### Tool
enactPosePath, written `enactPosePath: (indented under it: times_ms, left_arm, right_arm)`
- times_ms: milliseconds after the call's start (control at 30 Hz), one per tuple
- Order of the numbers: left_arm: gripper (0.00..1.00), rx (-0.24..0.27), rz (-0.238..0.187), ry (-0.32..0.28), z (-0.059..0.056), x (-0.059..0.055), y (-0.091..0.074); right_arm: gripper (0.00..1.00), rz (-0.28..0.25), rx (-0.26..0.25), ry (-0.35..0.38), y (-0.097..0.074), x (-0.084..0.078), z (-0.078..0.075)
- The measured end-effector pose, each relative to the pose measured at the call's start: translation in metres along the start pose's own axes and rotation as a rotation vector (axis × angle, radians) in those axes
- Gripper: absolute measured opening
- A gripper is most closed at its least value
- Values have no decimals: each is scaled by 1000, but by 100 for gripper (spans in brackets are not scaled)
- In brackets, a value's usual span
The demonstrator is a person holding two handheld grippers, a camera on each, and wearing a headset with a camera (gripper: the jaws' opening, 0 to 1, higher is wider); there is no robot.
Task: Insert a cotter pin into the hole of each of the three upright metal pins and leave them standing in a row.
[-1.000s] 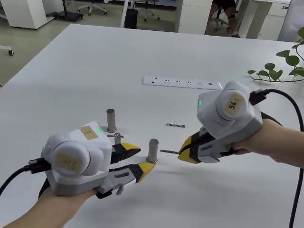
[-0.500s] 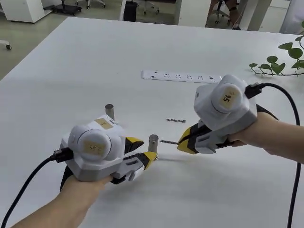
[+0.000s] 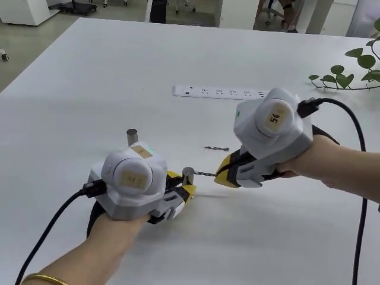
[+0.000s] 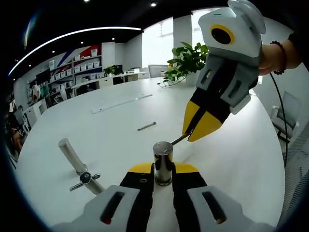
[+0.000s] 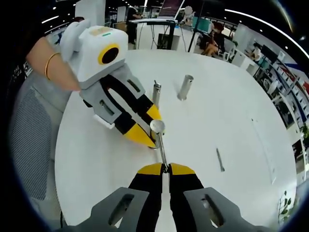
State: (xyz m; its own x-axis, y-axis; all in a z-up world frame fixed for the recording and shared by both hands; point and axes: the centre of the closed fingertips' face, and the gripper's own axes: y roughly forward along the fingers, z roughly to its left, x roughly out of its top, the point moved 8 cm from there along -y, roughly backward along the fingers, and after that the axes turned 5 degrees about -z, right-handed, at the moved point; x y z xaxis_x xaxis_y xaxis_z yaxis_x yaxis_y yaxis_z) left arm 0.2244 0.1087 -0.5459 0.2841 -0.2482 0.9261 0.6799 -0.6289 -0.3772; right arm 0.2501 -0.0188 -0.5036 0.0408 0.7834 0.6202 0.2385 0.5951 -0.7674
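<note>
While one upright metal pin (image 3: 132,136) stands alone at the left of the white table (image 3: 89,77), the left gripper (image 3: 181,191) has its yellow-tipped jaws squeezed onto a second upright pin (image 3: 188,175), gripping it low on the shaft, as the left gripper view shows. In that view a third pin (image 4: 94,184), with a cross-piece through its top, stands just beside. Moving right, a cotter pin (image 3: 203,174) lies level with its tip at the held pin's top. Whether it is in the hole can't be told. The right gripper (image 3: 221,176) pinches its other end, jaws pressed together on it. A loose cotter pin (image 3: 216,148) lies just beyond, with a power strip (image 3: 219,92) further back.
</note>
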Motion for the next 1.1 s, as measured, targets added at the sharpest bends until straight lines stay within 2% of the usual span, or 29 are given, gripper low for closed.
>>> enactPosePath:
  times_ms: [233, 500, 767, 833, 933, 1100]
  left_arm:
    - [10, 5, 1, -2, -1, 0, 0]
    - [10, 6, -3, -1, -1, 0, 0]
    - [10, -1, -3, 5, -1, 0, 1]
    - [10, -1, -3, 7, -1, -1, 1]
    - [10, 9, -3, 24, -3, -1, 1]
    - [10, 10, -7, 19, -3, -1, 2]
  right_arm:
    - [0, -5, 6, -9, 4, 5, 0]
    - [0, 16, 16, -43, 5, 6, -1]
    - [0, -3, 40, -60, 5, 8, -3]
    - [0, -31, 50, -42, 4, 12, 0]
    - [0, -32, 47, -54, 6, 16, 1]
    - [0, -36, 51, -57, 7, 21, 4]
